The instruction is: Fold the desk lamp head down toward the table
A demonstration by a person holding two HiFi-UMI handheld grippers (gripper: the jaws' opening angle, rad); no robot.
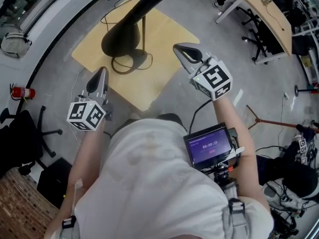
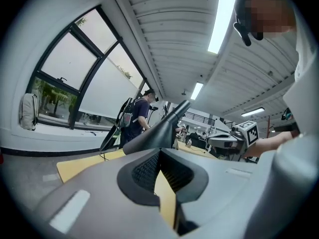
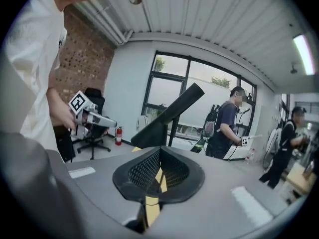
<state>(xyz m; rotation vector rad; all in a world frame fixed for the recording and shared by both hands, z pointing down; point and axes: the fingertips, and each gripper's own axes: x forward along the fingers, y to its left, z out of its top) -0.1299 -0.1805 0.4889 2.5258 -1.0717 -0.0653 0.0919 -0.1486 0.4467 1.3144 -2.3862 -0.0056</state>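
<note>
Your left gripper (image 1: 101,73) and right gripper (image 1: 182,50) are both clenched on nothing, one on each side of the lamp (image 1: 124,31) and apart from it. The lamp stands on the table (image 1: 164,68), head slanting up. The screen (image 1: 210,146), nearer you than the lamp, shows timer digits too small to read. Only the gripper views show a bystander (image 3: 227,128) beyond the lamp.

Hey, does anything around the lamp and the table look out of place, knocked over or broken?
Nothing stands out. The desk lamp stands on the table with its head not yet folded down, and nothing looks spilled or damaged. The left tongs and right tongs are shut, empty, and short of the lamp.
</note>
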